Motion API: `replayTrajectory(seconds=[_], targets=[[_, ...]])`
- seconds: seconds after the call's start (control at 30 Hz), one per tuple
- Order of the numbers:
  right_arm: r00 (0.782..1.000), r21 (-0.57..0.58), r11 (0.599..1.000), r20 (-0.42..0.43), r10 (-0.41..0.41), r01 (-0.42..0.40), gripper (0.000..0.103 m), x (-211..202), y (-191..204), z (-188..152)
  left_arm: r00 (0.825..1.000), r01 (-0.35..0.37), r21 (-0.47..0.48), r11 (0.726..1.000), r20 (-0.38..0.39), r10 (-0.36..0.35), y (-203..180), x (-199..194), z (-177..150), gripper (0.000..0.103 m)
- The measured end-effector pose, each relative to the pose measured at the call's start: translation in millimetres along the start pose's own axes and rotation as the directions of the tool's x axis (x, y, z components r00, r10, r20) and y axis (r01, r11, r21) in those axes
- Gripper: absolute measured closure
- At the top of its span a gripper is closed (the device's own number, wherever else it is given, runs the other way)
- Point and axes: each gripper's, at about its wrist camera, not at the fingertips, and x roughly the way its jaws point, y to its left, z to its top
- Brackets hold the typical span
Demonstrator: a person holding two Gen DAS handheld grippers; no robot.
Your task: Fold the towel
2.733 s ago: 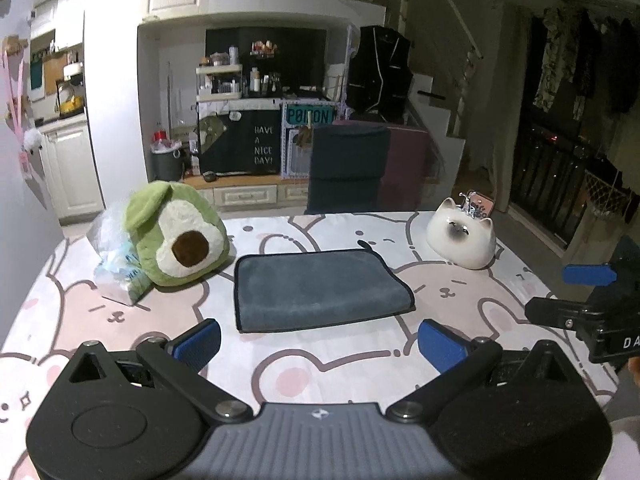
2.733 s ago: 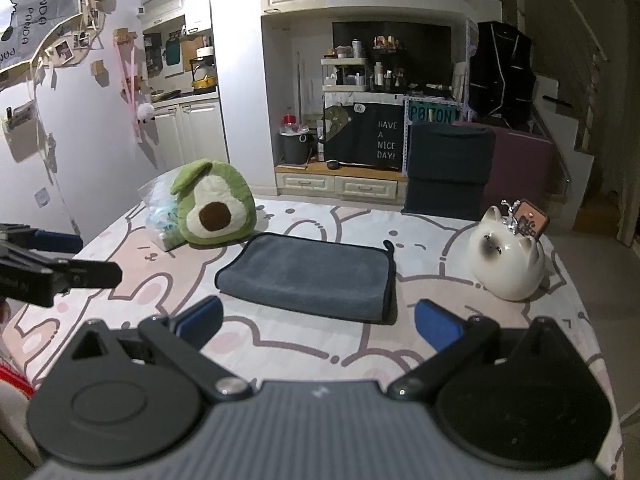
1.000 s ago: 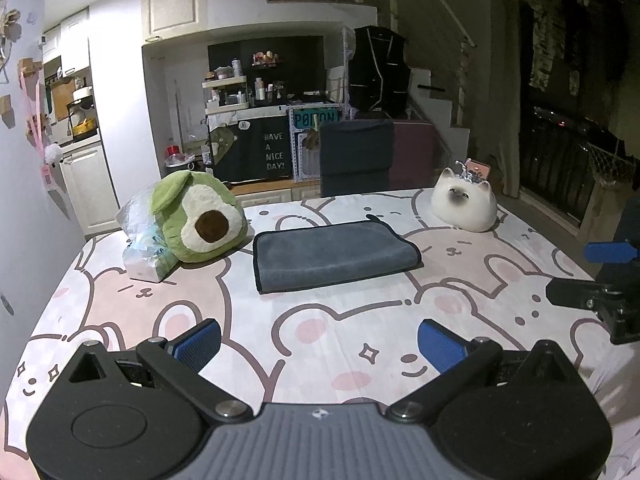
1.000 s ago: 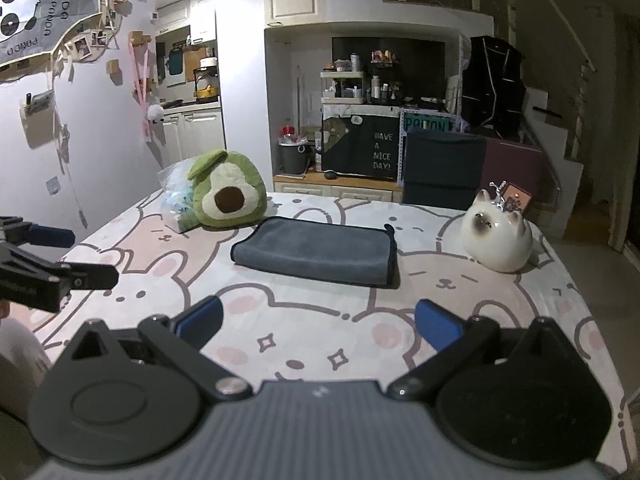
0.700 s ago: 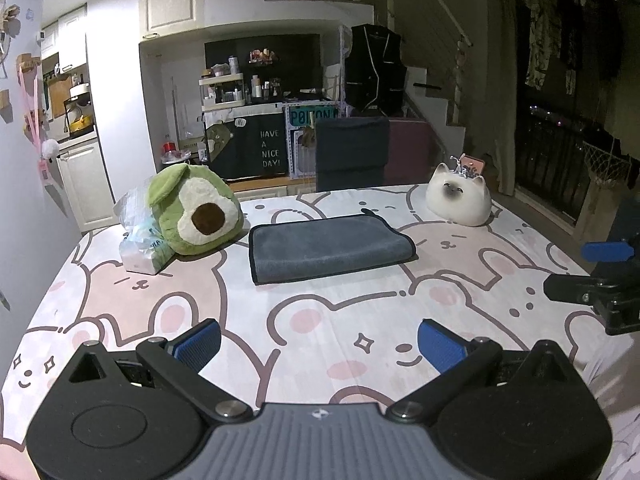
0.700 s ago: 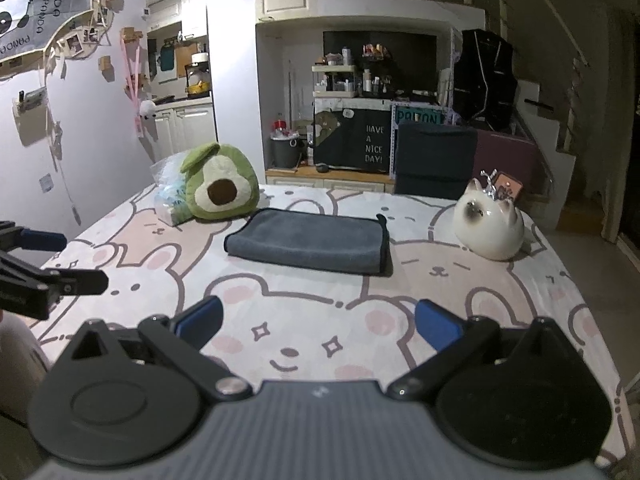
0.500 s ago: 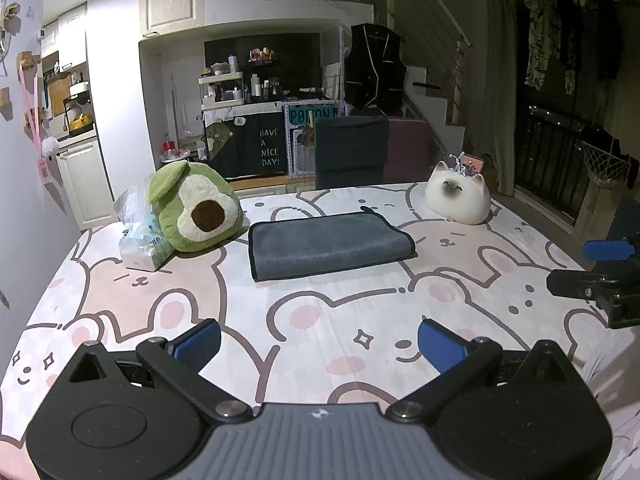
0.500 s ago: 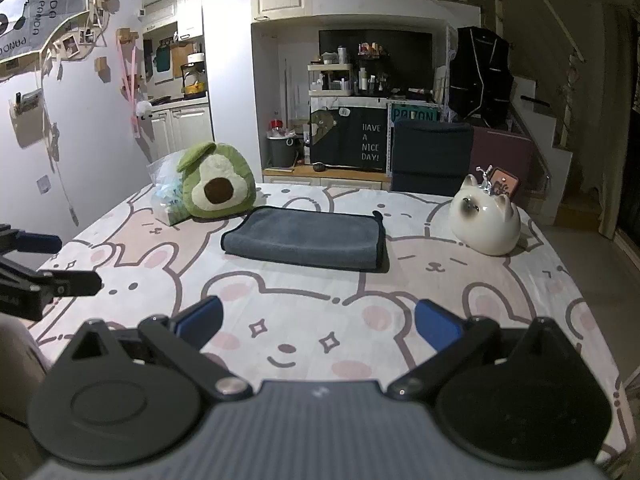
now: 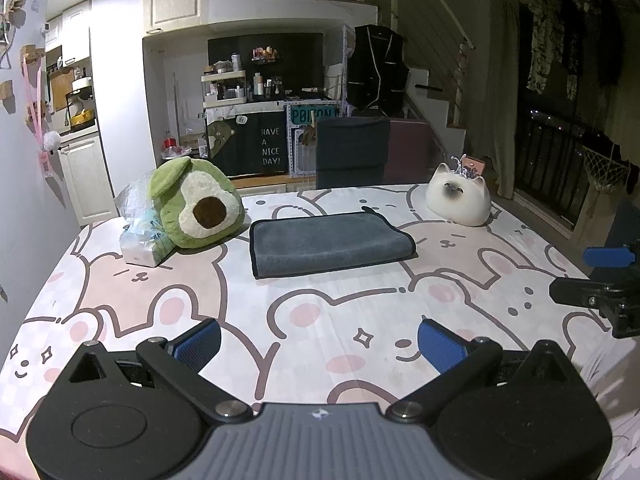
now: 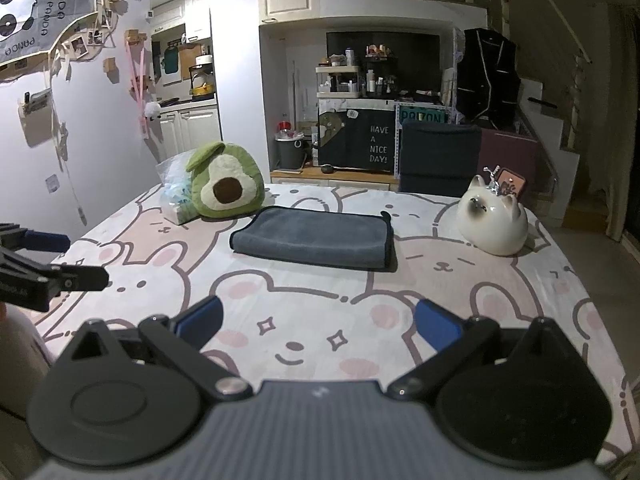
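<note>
A grey towel (image 9: 328,242) lies folded into a flat rectangle on the far half of the table; it also shows in the right wrist view (image 10: 314,237). My left gripper (image 9: 319,342) is open and empty, held over the near part of the table, well short of the towel. My right gripper (image 10: 318,322) is open and empty too, also well back from the towel. The right gripper shows at the right edge of the left wrist view (image 9: 600,280). The left gripper shows at the left edge of the right wrist view (image 10: 44,264).
The table carries a bunny-print cloth (image 9: 320,320). An avocado plush (image 9: 196,208) and a plastic packet (image 9: 142,236) sit left of the towel. A white cat figure (image 9: 460,200) sits to its right. A dark chair (image 9: 352,152) stands behind the table.
Both grippers have drawn back from the towel toward the near edge of the table, so the towel looks smaller and farther. The towel itself has not moved. Both stay open.
</note>
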Motion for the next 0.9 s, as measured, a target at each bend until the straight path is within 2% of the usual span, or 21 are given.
replayTrajectory(seconds=[0.9], targets=[[1.0,0.016,1.0,0.001,0.01,-0.01,0.0,-1.0,0.6,-3.8,1.0,0.001,0.001,1.0,0.002,-0.001,-0.1,-1.0,-0.8,0.0]])
